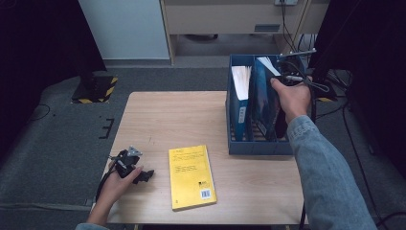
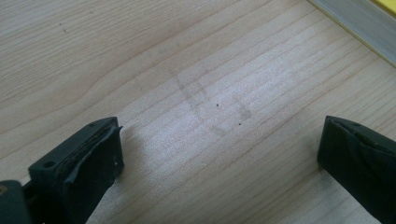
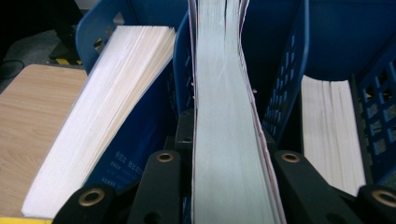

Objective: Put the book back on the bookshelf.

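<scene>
Two tools work at opposite sides of the tabletop (image 1: 191, 115). The left tool (image 1: 139, 175) rests near the near-left corner, just inside the left edge, held by the left hand (image 1: 117, 184), its jaws spread wide with nothing between them; the left gripper view shows only bare wood grain in that gap, with faint smudges, and the page edge of the yellow book (image 2: 359, 21) crossing the upper right corner. That yellow book (image 1: 191, 177) lies flat toward the near edge, just beside the left tool but apart from it, with open wood all across the far-left half of the tabletop. The blue file rack (image 1: 258, 146) stands at the far-right corner, reaching to the right edge. The right hand (image 1: 293, 98) holds the right tool (image 1: 282, 79) over the rack's top. The high view leaves the jaws hidden behind hand and books, but the right gripper view shows them closed on the pale page edge of an upright book (image 3: 229, 140) in the middle slot, pinched from both sides. That view also shows a white-paged book (image 3: 107, 116) leaning in the slot to one side, and another stack of pages (image 3: 331, 130) in the slot on the other side, behind a perforated blue divider (image 3: 285, 93).
</scene>
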